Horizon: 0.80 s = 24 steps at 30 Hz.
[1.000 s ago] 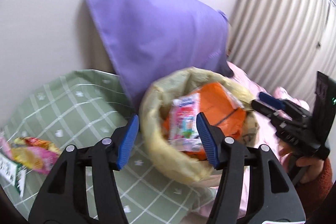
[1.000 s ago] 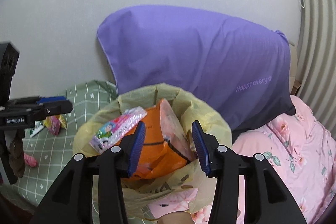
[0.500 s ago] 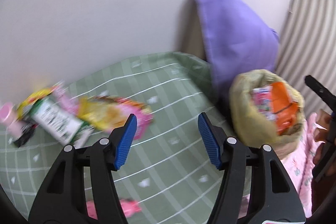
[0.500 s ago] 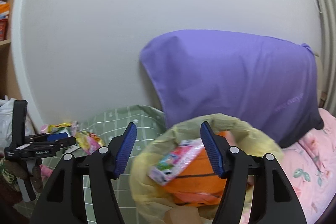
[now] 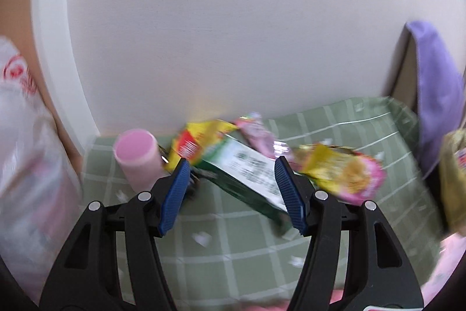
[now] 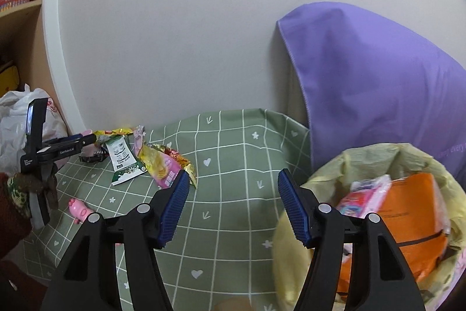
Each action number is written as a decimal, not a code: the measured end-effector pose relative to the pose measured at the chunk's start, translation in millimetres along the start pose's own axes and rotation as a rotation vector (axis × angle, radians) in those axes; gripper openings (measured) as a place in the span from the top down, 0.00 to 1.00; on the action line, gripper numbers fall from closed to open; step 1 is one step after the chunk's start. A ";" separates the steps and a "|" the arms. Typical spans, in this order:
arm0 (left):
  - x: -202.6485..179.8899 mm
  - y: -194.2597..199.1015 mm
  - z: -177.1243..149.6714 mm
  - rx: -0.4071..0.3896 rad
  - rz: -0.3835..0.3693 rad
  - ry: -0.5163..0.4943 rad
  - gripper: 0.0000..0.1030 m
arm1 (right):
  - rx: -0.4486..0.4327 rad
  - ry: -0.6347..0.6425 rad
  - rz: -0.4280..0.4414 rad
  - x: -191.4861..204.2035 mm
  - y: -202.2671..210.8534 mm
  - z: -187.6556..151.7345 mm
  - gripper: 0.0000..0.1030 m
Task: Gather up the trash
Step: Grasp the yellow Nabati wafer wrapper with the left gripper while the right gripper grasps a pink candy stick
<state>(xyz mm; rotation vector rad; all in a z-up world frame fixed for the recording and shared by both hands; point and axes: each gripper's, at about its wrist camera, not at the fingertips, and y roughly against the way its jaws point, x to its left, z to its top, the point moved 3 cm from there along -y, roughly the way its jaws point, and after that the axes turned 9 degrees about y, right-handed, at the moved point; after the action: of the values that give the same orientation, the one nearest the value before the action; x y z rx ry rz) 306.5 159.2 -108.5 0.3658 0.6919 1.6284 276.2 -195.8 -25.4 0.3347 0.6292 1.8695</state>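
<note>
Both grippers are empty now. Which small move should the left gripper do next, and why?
Probably lower the open left gripper onto the green-and-white packet lying between its fingers on the checked green cloth and close; the yellow trash bag waits nearby.

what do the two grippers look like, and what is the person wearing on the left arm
Both the left gripper and the right gripper are matte black plastic frames with triangular cut-outs and silver rivets, and their jaws carry ribbed blue pads. Seen side-on from the right wrist view, the left gripper has small white lettering on its body and an upright black block with a blue-lit edge. The left arm wears a dark red fuzzy sleeve.
</note>
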 end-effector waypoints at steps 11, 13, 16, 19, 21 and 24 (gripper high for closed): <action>0.3 -55.3 13.7 0.116 0.006 -0.085 0.90 | 0.091 0.072 0.086 48.9 -60.9 6.7 0.43; 5.2 -43.6 10.1 0.130 -0.036 -0.036 0.94 | 0.103 0.084 0.089 56.3 -72.5 9.4 0.43; 12.9 -23.8 -0.5 0.140 -0.079 0.027 0.94 | 0.112 0.102 0.122 71.0 -93.5 15.7 0.43; 21.5 -3.2 -15.6 0.161 -0.115 0.082 0.94 | 0.126 0.105 0.188 90.8 -118.1 26.2 0.43; 23.8 7.7 -26.1 0.172 -0.130 0.095 0.94 | 0.124 0.129 0.267 107.1 -134.4 34.8 0.43; 27.9 20.0 -38.5 0.186 -0.143 0.093 0.94 | 0.119 0.230 0.334 138.6 -163.5 50.8 0.43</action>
<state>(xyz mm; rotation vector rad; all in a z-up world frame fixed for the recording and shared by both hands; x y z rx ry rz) 262.7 176.5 -129.7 0.3673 0.9229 1.4569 376.3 -9.0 -85.6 0.3191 0.8865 2.2150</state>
